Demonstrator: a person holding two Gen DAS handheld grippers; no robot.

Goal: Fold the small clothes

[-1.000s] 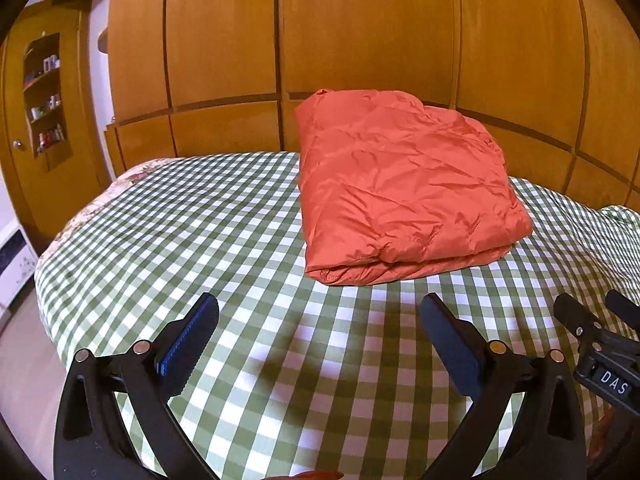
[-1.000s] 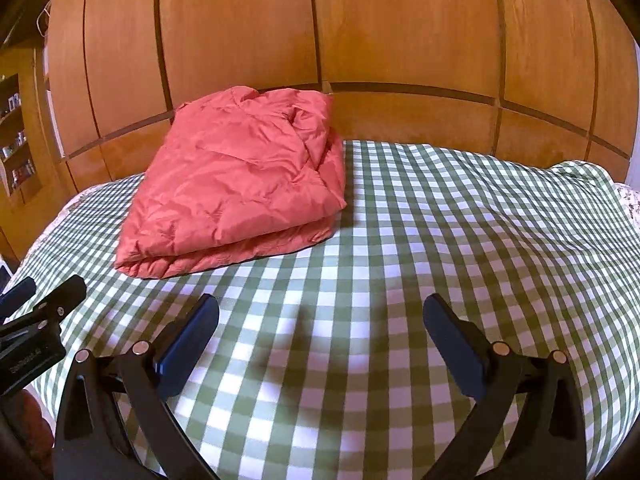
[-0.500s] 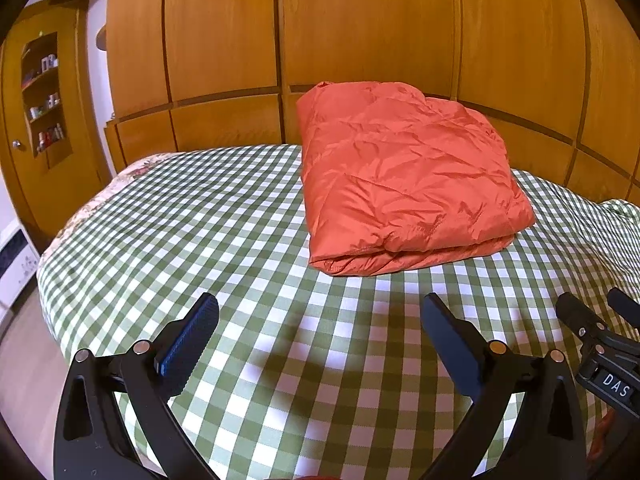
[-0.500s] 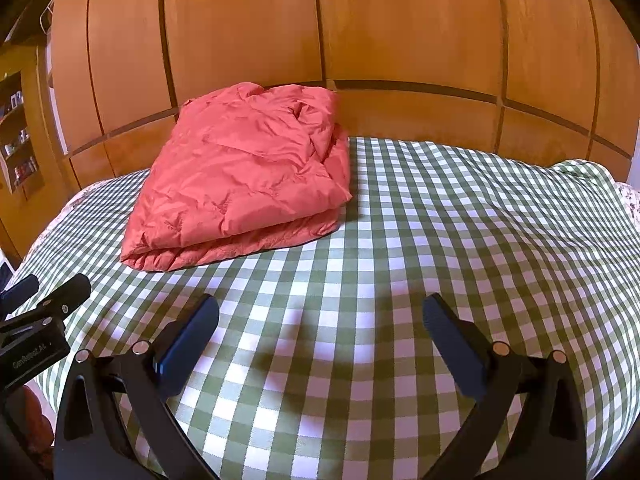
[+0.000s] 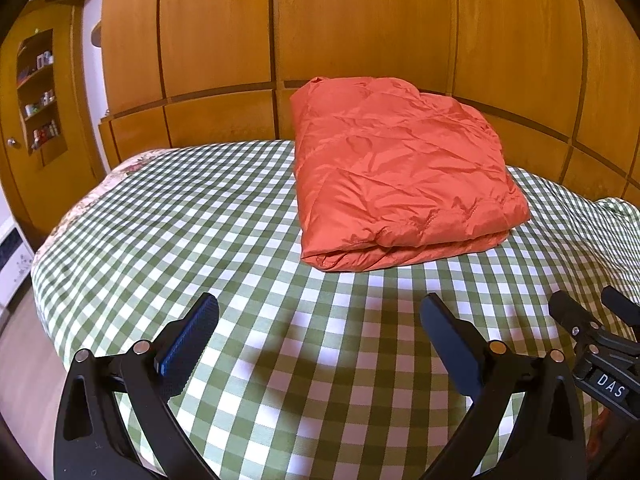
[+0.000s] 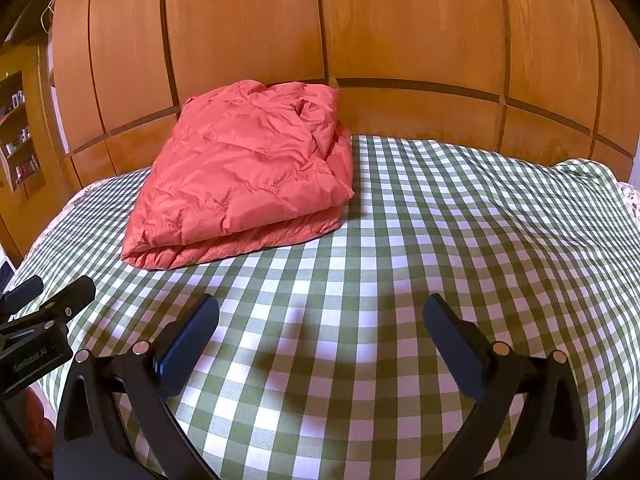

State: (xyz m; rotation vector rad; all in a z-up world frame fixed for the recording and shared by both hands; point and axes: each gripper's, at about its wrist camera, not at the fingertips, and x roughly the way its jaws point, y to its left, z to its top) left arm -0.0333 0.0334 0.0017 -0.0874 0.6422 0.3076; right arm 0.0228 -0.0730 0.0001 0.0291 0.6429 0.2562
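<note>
My left gripper (image 5: 318,334) is spread wide with nothing between its fingers, and my right gripper (image 6: 320,334) is the same — both hang over bare green-checked bedspread (image 5: 200,208) at the bottom of their frames. The orange puffer jacket (image 5: 396,172) sits folded into a thick rectangle in the upper middle of the left view and the upper left of the right view (image 6: 240,176), well apart from either pair of fingers and close to the wooden panelling (image 6: 400,28) behind the bed. Its near edge shows stacked layers, so I judge the folding of this piece done. What is left, if anything, is tidying — the collar end in the right view looks bunched. Next I would either press that corner flat or look for another garment; none shows here.
</note>
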